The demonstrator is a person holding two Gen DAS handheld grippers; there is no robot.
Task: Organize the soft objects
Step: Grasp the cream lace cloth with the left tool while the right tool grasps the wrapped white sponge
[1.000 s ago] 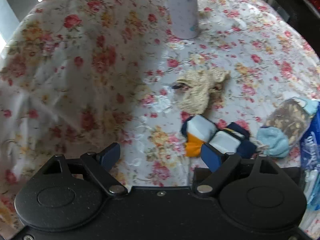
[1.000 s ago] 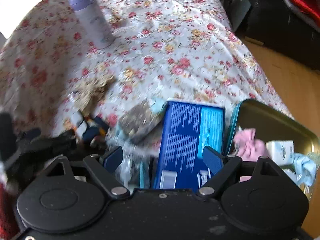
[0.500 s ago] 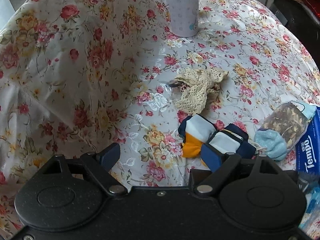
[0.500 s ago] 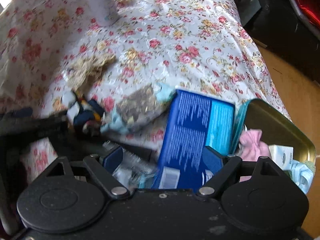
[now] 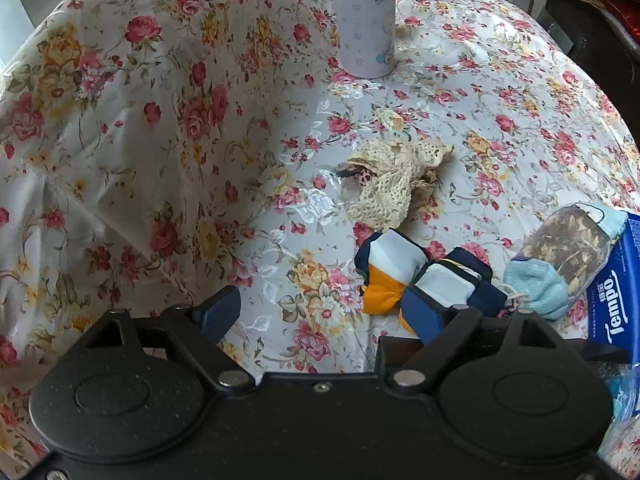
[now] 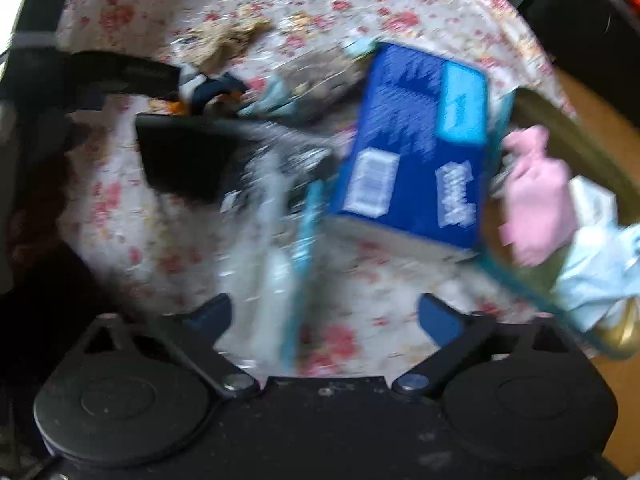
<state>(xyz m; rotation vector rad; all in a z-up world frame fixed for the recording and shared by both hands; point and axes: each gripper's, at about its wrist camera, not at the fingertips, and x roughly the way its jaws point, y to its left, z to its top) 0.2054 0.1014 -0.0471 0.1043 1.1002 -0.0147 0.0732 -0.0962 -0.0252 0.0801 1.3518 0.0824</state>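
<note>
Here, both my left gripper (image 5: 320,314) and right gripper (image 6: 325,318) gape empty above the tablecloth (image 5: 160,160), near the tissue box (image 6: 412,152).

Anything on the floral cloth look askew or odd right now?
The blue Tempo tissue box sits tilted, one end propped on the gold tray rim. The tablecloth is rumpled on the left. Nothing looks spilled, though the right view is blurred.

Lace cloth (image 5: 394,184) behind folded cloth (image 5: 404,268)
</note>
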